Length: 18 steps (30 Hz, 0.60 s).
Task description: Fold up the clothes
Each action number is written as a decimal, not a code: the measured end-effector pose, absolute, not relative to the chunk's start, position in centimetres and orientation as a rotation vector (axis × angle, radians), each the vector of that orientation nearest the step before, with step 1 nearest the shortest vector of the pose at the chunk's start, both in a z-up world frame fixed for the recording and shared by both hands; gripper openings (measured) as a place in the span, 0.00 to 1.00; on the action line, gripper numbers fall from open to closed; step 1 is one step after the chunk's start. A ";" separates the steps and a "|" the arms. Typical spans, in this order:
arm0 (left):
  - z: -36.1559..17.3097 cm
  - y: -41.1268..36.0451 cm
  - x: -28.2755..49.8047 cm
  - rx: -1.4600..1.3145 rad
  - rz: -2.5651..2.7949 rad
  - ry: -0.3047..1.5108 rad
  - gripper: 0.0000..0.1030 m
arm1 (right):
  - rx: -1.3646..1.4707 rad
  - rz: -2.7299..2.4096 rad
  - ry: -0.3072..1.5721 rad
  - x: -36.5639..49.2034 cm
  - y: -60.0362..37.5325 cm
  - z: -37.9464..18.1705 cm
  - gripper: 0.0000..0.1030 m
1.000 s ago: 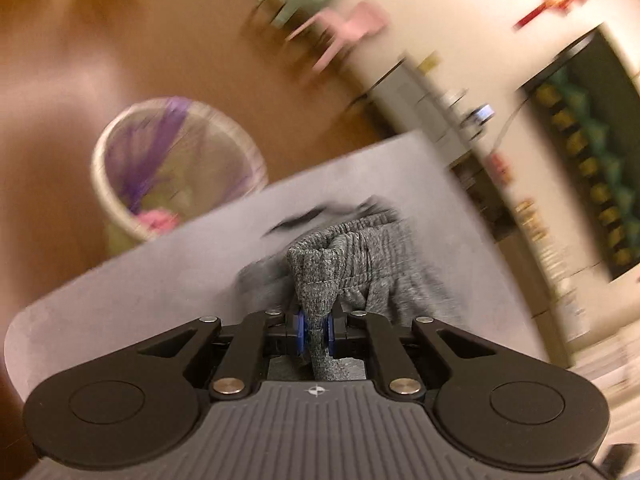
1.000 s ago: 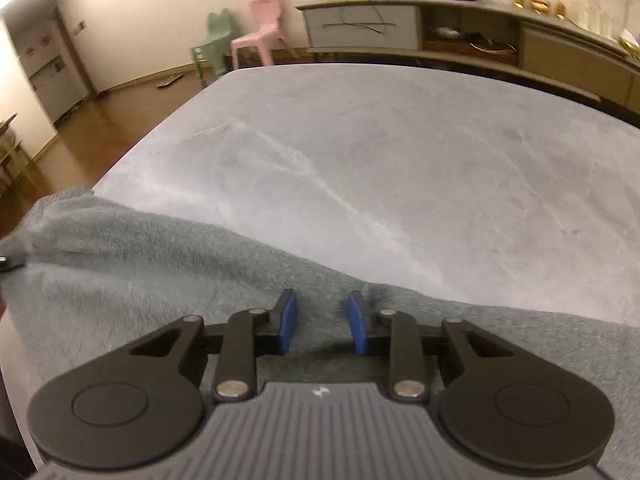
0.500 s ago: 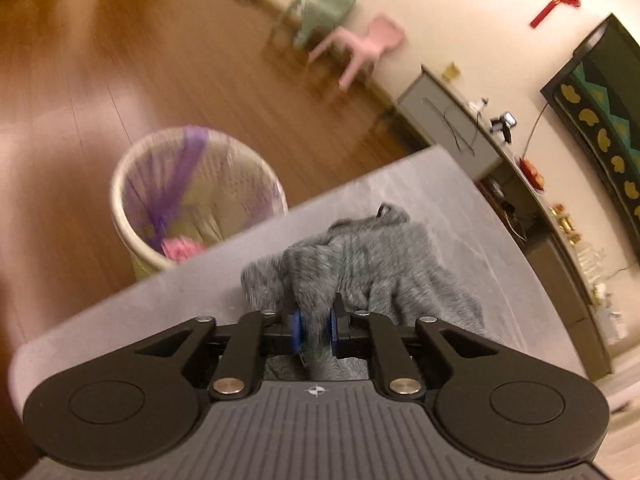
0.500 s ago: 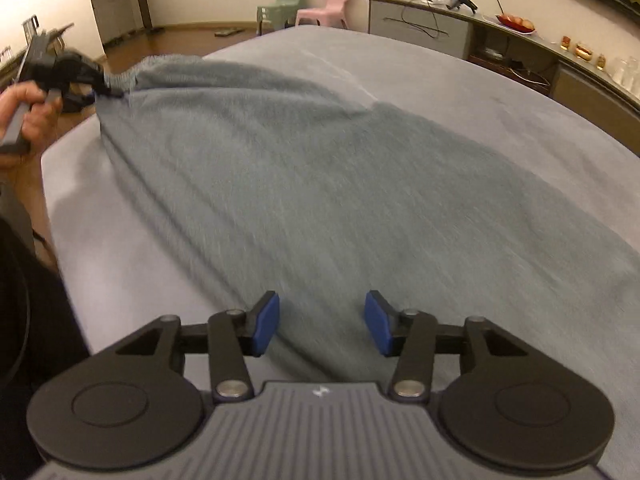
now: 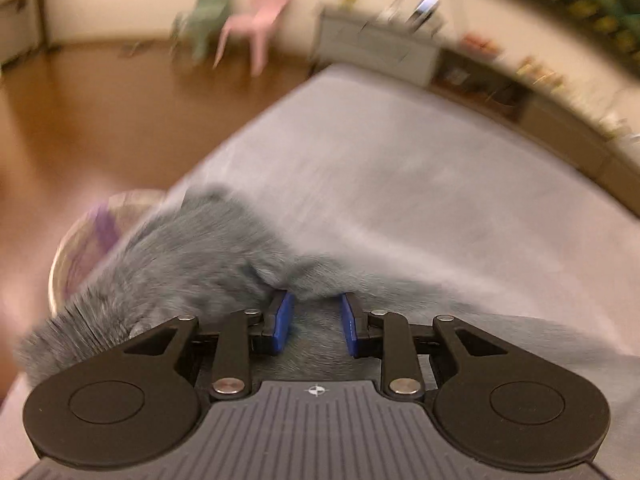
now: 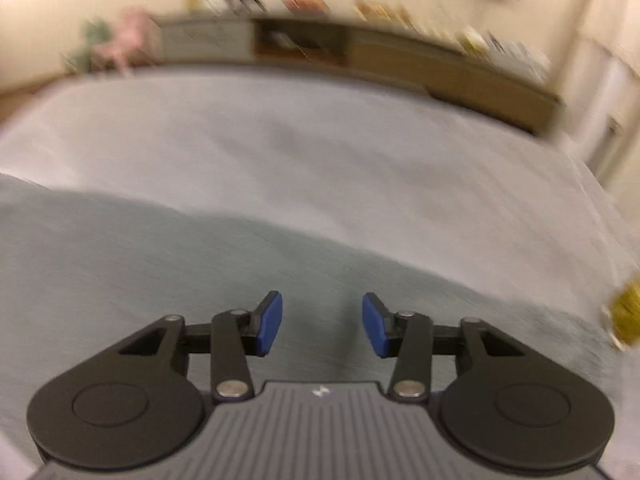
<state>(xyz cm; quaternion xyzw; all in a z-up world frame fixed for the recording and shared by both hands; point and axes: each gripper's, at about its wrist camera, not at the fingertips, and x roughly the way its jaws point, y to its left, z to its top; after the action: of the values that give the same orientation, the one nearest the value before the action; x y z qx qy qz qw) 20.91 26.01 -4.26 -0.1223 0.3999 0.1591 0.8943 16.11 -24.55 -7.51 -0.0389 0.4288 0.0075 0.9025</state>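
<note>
Left wrist view: the left gripper point(image 5: 316, 322) points down at the grey garment point(image 5: 188, 264), which lies spread on the pale grey surface point(image 5: 440, 184). Its fingers point(image 5: 282, 320) stand apart and have just been opening; a raised fold of the cloth sits right at the blue pads, and cloth lies under the gap, but the pads do not press on it. The garment bunches up toward the near left edge of the surface, and part of it runs on to the right behind the gripper. Beyond that edge, on the brown floor point(image 5: 100, 120), a round basket point(image 5: 84, 248) with a purple lining shows, partly hidden by the cloth. Farther off stand a pink chair point(image 5: 260, 16) and a green chair point(image 5: 204, 20), both blurred.

Right wrist view: the right gripper point(image 6: 322, 324) hangs over a flat stretch of the same grey garment point(image 6: 140, 264). Its fingers point(image 6: 270, 322) stand apart, having just been closing, with nothing pinched between them. Bare surface point(image 6: 340, 152) extends beyond the cloth. A long low cabinet point(image 6: 400, 60) runs along the far wall. A blurred yellow object point(image 6: 624, 316) at the right edge cannot be identified.
</note>
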 end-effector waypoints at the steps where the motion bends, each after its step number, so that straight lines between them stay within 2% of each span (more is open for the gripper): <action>1: -4.3 26.3 21.5 -0.246 0.345 0.836 0.27 | -0.065 -0.001 0.890 16.2 -26.1 -7.9 0.46; 2: -4.5 26.5 22.1 -0.240 0.360 0.834 0.27 | -0.050 -0.018 0.894 16.4 -27.6 -8.3 0.55; 5: -4.8 26.5 24.0 -0.214 0.399 0.819 0.28 | -0.001 -0.063 0.899 16.8 -31.9 -9.4 0.63; 7: -4.8 26.4 25.1 -0.219 0.422 0.813 0.28 | 0.025 -0.055 0.875 17.3 -33.1 -9.7 0.63; 9: -4.4 26.8 25.5 -0.257 0.433 0.810 0.28 | 0.025 -0.045 0.857 17.8 -33.0 -9.8 0.62; 11: -2.6 26.1 24.8 -0.274 0.410 0.785 0.27 | 0.066 -0.058 0.838 17.1 -34.2 -9.4 0.47; 15: 0.6 22.2 22.6 -0.220 0.237 0.714 0.27 | 0.217 -0.137 0.743 13.7 -37.7 -7.1 0.45; 18: -1.2 19.0 23.4 -0.117 0.139 0.797 0.28 | 0.188 -0.152 0.817 13.7 -38.6 -8.4 0.45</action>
<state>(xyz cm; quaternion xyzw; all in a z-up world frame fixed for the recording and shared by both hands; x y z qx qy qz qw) 23.36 18.97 -1.21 -0.0570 0.3875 0.0677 0.9176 13.72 -38.60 -8.39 0.0912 0.3962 -0.0739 0.9106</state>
